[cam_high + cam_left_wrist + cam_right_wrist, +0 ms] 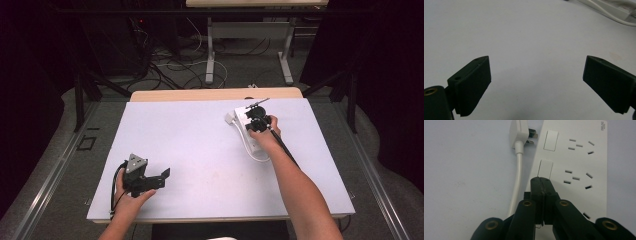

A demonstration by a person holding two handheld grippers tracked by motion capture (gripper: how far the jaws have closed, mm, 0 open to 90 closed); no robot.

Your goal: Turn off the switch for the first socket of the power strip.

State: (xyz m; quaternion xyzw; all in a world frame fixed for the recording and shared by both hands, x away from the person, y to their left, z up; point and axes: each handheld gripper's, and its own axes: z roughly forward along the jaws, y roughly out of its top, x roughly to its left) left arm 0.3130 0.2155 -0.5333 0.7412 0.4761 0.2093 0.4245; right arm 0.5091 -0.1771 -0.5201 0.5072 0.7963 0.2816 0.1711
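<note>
One broad counter (200,165) covered by a pale lilac-white sheet carries the work, and on its far right part a white rectangular plastic power strip (579,160) is laid flat, with its face of slotted sockets and two rectangular rocker switches turned upward. A white three-pin plug on a white round cable (519,135) is seen lying just beside the strip's long edge, its brass pins pointing at the strip's side and inserted in no socket; the cable is run down along that edge. The right gripper (541,182) is held over the strip with its jaws pressed fully together and nothing caught between them, the closed tip being placed just below the nearer rocker switch; whether the tip rests on the plastic cannot be told. The left gripper (536,75) is kept well apart from the strip, near the counter's front left, with its jaws spread wide over the bare sheet and nothing held. The work is judged to be at an early stage: the strip has been reached and a switch is being addressed with the closed tip, while the plug is still left unplugged and ungripped.
</note>
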